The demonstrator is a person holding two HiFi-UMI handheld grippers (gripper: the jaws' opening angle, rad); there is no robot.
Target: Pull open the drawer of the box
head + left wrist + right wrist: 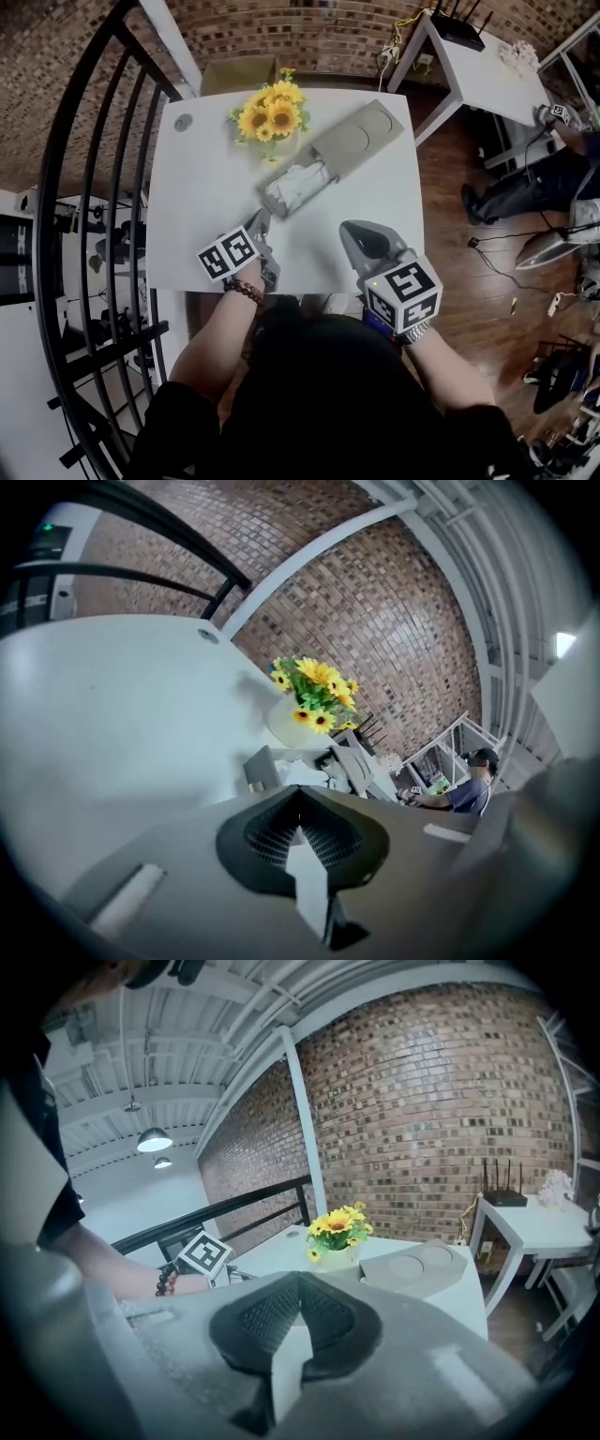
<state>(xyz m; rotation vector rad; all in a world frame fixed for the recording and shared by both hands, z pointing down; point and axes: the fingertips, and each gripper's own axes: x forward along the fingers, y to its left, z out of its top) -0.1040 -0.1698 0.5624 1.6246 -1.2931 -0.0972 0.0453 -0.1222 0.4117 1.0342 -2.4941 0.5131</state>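
Already open drawer, left claw closed

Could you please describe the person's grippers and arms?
The left gripper and right gripper are grey with black pads and a white cube of black square markers. A beaded bracelet circles the left wrist, a metal watch the right; the top is black.
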